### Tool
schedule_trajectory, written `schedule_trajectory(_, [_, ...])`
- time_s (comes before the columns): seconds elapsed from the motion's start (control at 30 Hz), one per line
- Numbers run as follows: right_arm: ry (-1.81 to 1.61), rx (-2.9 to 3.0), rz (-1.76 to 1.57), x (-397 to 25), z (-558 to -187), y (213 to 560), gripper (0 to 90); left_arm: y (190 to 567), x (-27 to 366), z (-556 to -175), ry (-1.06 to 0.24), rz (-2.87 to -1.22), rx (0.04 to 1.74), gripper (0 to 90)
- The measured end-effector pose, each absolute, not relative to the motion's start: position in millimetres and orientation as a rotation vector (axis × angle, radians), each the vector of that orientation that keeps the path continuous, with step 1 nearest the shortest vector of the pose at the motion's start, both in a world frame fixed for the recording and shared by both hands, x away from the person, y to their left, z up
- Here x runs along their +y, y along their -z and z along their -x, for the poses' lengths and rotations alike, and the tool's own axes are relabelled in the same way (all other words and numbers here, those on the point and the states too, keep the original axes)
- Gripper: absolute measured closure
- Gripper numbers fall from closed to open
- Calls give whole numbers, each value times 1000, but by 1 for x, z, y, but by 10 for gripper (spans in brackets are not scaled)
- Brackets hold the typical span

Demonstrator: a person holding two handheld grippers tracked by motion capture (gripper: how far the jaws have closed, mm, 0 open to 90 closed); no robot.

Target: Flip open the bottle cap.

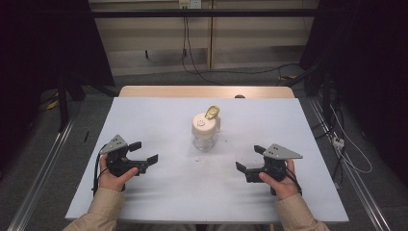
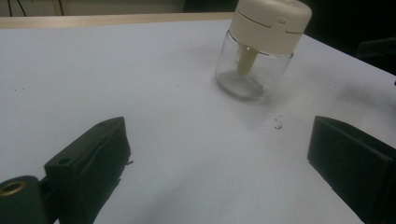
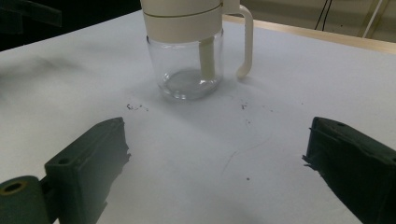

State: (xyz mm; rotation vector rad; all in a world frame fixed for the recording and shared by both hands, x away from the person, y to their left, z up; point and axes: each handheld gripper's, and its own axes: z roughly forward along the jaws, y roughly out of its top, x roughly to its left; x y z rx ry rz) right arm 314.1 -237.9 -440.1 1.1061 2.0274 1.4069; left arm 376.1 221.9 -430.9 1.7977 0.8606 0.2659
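Note:
A clear glass jar (image 1: pixel 204 134) with a cream lid and a cream side handle stands upright near the table's middle; a gold-coloured piece rests on the lid's far edge. The jar (image 2: pixel 254 60) looks empty apart from a cream tube inside. In the right gripper view the jar (image 3: pixel 187 65) shows its handle on the right. My left gripper (image 1: pixel 143 152) hovers left of the jar, jaws wide apart, nothing between them. My right gripper (image 1: pixel 250 159) is right of the jar and nearer the front, also open and empty.
The white table top (image 1: pixel 159 120) has a wooden strip along its far edge. Small dark crumbs (image 1: pixel 197 159) lie in front of the jar. Cables run over the floor beyond and to the right of the table.

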Motion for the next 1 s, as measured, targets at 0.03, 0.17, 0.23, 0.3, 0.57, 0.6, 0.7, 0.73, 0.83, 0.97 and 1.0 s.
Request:
schedule_trajectory(0.03, [-1400, 2024, -1107, -239, -313, 440, 48, 431, 222, -376, -266, -1798, 861, 50])
schedule_trajectory(0.17, [-1391, 2013, -1107, -243, -311, 442, 57, 432, 221, -374, -265, -1803, 854, 50])
schedule_trajectory(0.23, [-1395, 2018, -1107, -245, -310, 442, 61, 432, 221, -374, -268, -1803, 855, 50])
schedule_trajectory(0.3, [-1395, 2015, -1100, -246, -308, 442, 62, 432, 222, -373, -266, -1806, 854, 50])
schedule_trajectory(0.57, [-1374, 2007, -1095, -251, -304, 442, 66, 434, 226, -372, -269, -1807, 861, 50])
schedule_trajectory(0.6, [-1374, 2002, -1099, -254, -303, 442, 67, 434, 227, -372, -271, -1811, 859, 50])
schedule_trajectory(0.7, [-1376, 1996, -1105, -256, -301, 443, 71, 434, 228, -371, -271, -1811, 860, 50])
schedule_trajectory(0.73, [-1376, 1995, -1105, -257, -301, 443, 73, 434, 229, -371, -270, -1804, 862, 50])
schedule_trajectory(0.83, [-1376, 1993, -1112, -259, -300, 444, 74, 434, 231, -370, -265, -1798, 865, 50])
schedule_trajectory(0.97, [-1375, 1991, -1113, -261, -299, 444, 74, 435, 233, -369, -268, -1798, 864, 50])
schedule_trajectory(1.0, [-1373, 1992, -1110, -262, -298, 444, 75, 435, 233, -369, -266, -1795, 865, 50])
